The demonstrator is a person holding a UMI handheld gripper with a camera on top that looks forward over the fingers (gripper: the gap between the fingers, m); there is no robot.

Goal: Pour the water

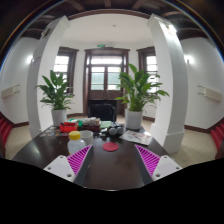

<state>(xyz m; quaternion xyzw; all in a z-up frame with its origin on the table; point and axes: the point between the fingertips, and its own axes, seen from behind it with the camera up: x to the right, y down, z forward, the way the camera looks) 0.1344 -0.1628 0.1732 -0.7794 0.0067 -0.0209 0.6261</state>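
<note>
Your gripper (113, 160) is held level above a dark table (110, 170), looking along it into a white-walled room; its two fingers stand well apart, released, with nothing between them; the left pad (79, 158) and the right pad (148, 160) show magenta with a pale grid on their inner faces.

Just ahead of your left finger, almost touching its tip, stands a bottle (75, 143) with a yellow cap and a whitish body; whether it holds water cannot be told from here. Between the fingertips and a little beyond them lies a small red disc (110, 147) flat on the table top.

Beyond the fingers, across the far part of the table, sits a cluster of tableware: a dark teapot-like vessel (116, 130) near the middle; a red item (67, 127) to its left, beyond the bottle; pale cups and small dishes (88, 124) crowded around them, too small to tell apart.

Well beyond the table, two large potted plants flank a dark wooden door (105, 75) with glazed panels; the left plant (56, 92) stands beside a window; the right plant (137, 90) stands in a white pot near a white pillar (172, 85); a second white pillar (42, 85) rises beyond your left finger.
</note>
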